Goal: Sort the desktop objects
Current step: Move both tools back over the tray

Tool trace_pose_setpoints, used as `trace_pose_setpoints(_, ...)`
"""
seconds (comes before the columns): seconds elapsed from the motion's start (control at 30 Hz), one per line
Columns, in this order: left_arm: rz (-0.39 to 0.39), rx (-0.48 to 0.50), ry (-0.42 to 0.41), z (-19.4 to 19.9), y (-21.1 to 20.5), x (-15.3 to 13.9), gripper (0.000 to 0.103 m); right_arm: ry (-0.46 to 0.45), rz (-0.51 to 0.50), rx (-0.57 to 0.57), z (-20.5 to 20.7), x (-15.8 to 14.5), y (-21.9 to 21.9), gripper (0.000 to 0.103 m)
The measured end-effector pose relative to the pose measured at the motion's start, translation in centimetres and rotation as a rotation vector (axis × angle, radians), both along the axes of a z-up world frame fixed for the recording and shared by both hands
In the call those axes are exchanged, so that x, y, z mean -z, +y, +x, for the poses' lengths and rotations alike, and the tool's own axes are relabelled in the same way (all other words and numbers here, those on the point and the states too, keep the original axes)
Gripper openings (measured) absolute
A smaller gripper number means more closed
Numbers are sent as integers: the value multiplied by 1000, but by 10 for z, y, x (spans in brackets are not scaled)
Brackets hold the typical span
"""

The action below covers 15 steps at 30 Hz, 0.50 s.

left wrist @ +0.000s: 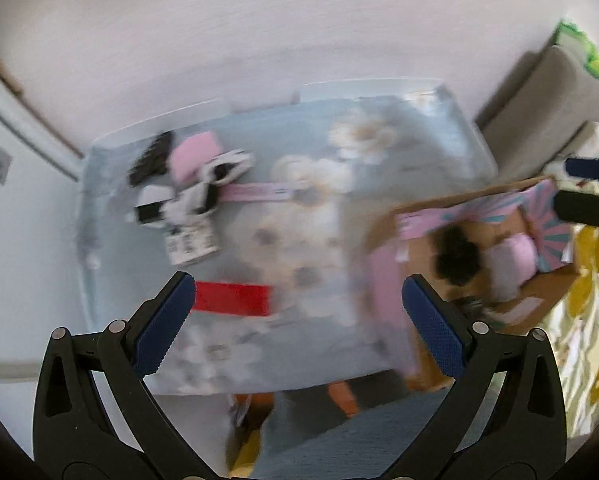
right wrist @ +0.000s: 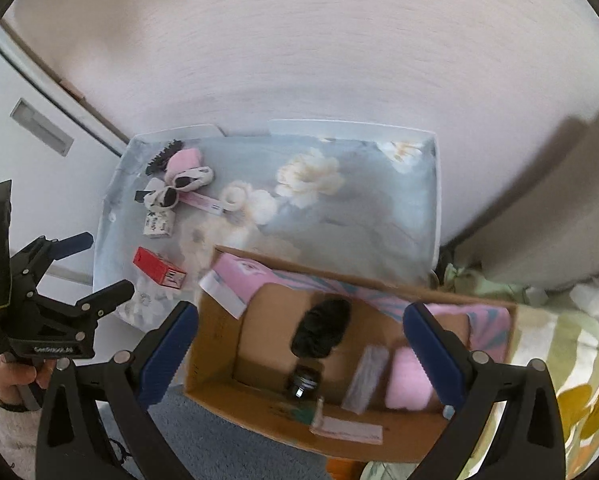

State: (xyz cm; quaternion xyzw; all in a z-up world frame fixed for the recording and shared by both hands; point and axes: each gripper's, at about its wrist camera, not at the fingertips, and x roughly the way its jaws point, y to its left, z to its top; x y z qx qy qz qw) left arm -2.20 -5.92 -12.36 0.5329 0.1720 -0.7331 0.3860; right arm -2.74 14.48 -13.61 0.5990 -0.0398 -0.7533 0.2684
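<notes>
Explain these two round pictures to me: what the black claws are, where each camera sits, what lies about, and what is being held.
There is no robot here. A person holds a black two-finger gripper with blue pads in each hand, and a fisheye camera on each looks along its fingers. The left gripper and the right gripper are both open and hold nothing. Below lies a floral blue-grey tabletop bearing a small red rectangular box and a cluster of pink, black and white accessories. Beside it stands an open brown cardboard box already holding a black fuzzy item, a small dark jar and a pink soft item.

text: none readable | left gripper (right wrist: 95, 268) base label: too blurred | red box (right wrist: 159, 271) print: illegible
</notes>
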Motion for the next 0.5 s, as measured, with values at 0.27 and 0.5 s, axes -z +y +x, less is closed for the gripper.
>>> trace_pose_setpoints(0.27,20,-31,-27,41,-28,12,103,-1,0,-82,-21,1,-58,102)
trace_pose_setpoints(0.5,66,-19,-54,56,-44,43,103,-24,3,-172,-47,12,-107,102)
